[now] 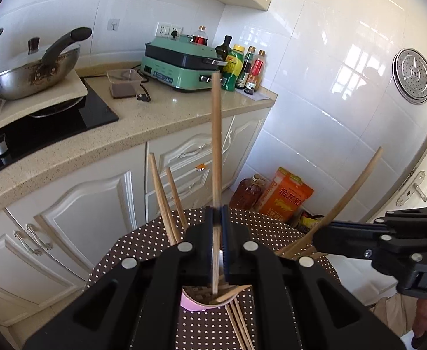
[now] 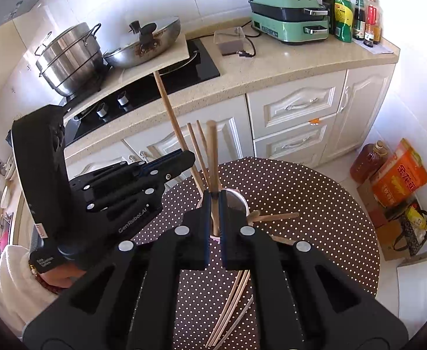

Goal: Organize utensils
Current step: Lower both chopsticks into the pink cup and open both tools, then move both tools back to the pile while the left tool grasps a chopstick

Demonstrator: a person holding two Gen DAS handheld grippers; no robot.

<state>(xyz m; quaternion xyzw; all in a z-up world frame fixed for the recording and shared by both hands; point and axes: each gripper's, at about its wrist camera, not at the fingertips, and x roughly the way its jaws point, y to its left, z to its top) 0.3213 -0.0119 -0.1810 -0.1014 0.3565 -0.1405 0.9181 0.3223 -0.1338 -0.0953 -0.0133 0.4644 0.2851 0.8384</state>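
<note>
Left gripper: black jaws clamped on one long wooden chopstick, upright, lower tip inside pink cup.
Right gripper: black jaws clamped on second wooden chopstick, above same pink cup.
More chopsticks stand in cup; loose wooden chopsticks lie flat on round brown polka-dot table near its front edge.
Cup mostly hidden behind grippers.
Table's right half bare.
Beyond: white cabinets, beige stone counter, green electric cooker.

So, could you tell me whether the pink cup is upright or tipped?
Upright: the pink cup stands on the dotted tablecloth, mouth up, chopsticks standing inside.
</note>
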